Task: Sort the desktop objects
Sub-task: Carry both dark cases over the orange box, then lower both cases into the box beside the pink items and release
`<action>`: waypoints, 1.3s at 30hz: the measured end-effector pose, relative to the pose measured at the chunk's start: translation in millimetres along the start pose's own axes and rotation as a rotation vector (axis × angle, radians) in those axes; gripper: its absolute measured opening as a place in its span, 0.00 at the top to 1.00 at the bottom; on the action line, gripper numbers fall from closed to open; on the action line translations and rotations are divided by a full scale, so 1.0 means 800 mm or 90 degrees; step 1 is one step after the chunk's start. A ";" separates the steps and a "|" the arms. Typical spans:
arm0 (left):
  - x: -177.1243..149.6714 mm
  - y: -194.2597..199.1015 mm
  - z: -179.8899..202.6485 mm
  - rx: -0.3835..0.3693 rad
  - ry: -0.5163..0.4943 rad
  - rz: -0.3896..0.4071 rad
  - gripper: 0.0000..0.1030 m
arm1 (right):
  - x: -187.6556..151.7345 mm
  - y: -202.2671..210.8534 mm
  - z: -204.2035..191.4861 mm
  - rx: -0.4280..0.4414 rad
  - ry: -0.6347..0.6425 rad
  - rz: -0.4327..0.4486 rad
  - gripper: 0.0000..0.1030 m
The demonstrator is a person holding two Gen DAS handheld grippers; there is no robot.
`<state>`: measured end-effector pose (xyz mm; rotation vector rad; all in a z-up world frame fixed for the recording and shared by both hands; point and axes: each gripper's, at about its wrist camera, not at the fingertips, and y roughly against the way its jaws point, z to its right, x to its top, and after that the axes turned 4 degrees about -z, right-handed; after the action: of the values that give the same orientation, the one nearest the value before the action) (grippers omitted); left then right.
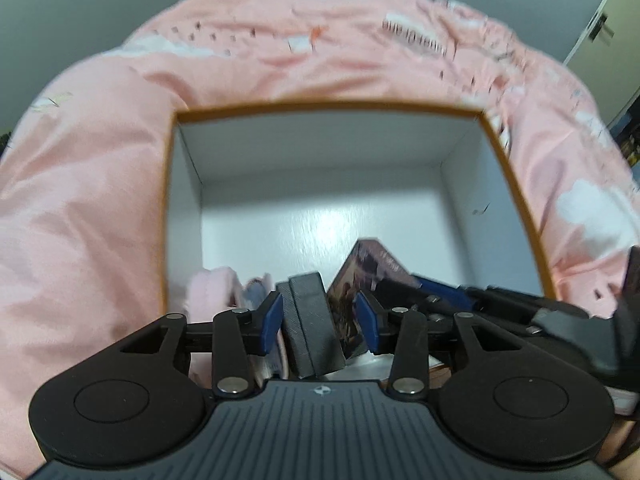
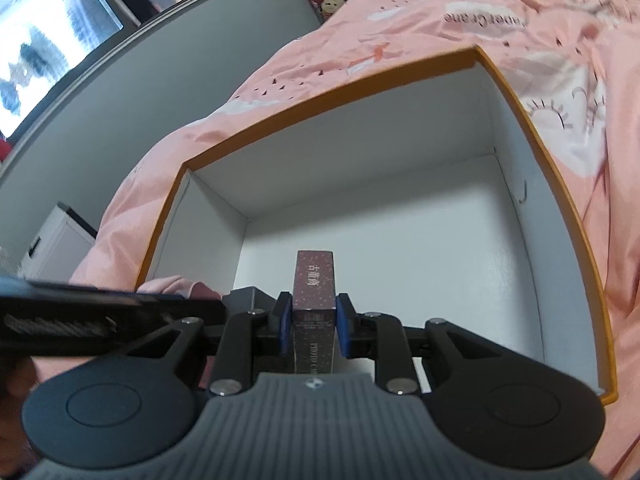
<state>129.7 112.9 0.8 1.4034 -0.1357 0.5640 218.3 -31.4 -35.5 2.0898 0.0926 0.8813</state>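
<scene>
Pink bedding printed with white clouds and small dark marks (image 1: 280,64) covers the bed, and on it sits a large open cardboard box with an orange rim and white inside (image 2: 512,80). Grey walls rise behind it.

I hold a gripper in each hand, both angled down into the near part of the box. My right gripper (image 2: 311,326) is clamped on a slim maroon card box with pale speckles and white lettering (image 2: 314,280), its blue pads pressing both long sides, so the box stands on edge with its far end over the white floor.

My left gripper (image 1: 318,318) has its blue pads apart. Between them lies a dark grey ribbed rectangular block (image 1: 312,320), tilted, with gaps showing on both sides, so I judge it released, not gripped. Just left of it rests soft pale pink fabric (image 1: 212,292), and at its right the maroon card box leans in.

The step in hand looks like setting both things down in the box. To do it well, I should lower the card box until its bottom edge meets the floor, beside the grey block and not on top of it, then part the pads slowly so it does not topple. My left gripper should lift straight back without dragging the block.
</scene>
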 end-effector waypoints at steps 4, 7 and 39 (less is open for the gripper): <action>-0.011 0.026 -0.014 0.012 0.008 0.037 0.54 | -0.003 0.000 -0.018 -0.018 0.032 -0.005 0.75; -0.019 0.035 -0.026 0.032 0.018 0.047 0.54 | -0.002 0.000 -0.022 0.010 0.019 -0.028 0.72; -0.059 0.042 -0.065 0.008 0.082 0.074 0.50 | 0.005 -0.045 0.003 0.112 -0.057 -0.098 0.60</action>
<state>61.9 151.0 1.7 1.3736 -0.1102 0.7508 230.7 -8.6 -60.3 2.2481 0.2895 0.7072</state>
